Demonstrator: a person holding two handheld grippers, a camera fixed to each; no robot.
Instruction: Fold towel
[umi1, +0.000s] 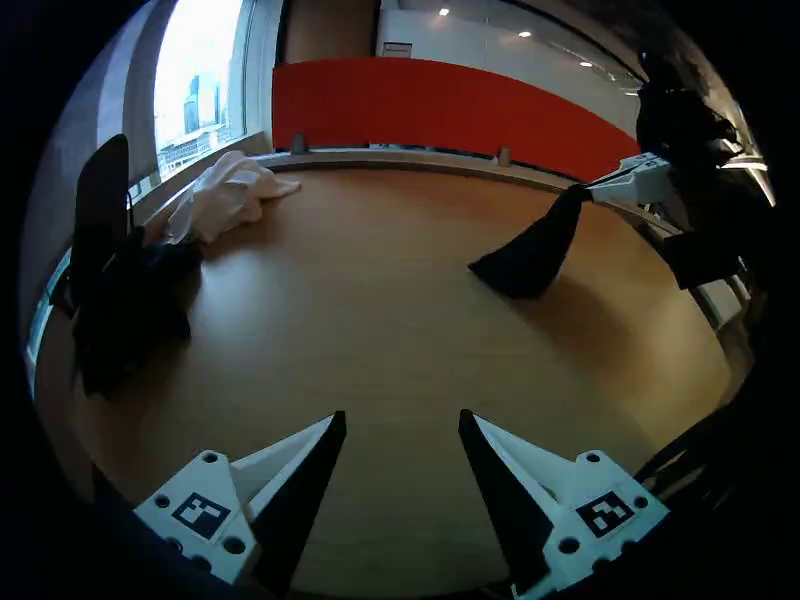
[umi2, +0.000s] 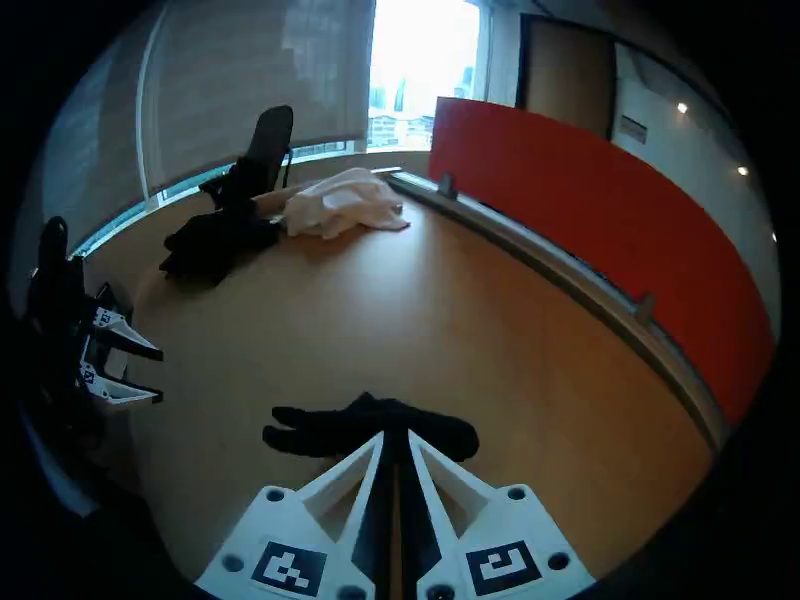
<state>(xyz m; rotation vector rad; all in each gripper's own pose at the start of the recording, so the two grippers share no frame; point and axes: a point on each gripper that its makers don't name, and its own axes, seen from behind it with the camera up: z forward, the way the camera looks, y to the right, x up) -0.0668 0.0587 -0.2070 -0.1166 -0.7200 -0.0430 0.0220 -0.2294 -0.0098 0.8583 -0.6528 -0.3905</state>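
Observation:
A black towel hangs by one corner from my right gripper at the far right of the wooden table, its lower end resting on the tabletop. In the right gripper view the black towel lies bunched just past the fingertips, and my right gripper is shut on its near edge. My left gripper stands open low over the near part of the table, with nothing between its fingers. Seen from the right gripper view, my left gripper is at the far left, held by a dark-sleeved hand.
A crumpled white cloth lies at the table's far corner by the window. Beside it sits a heap of black cloth, next to a dark chair. A red partition borders the table's far edge.

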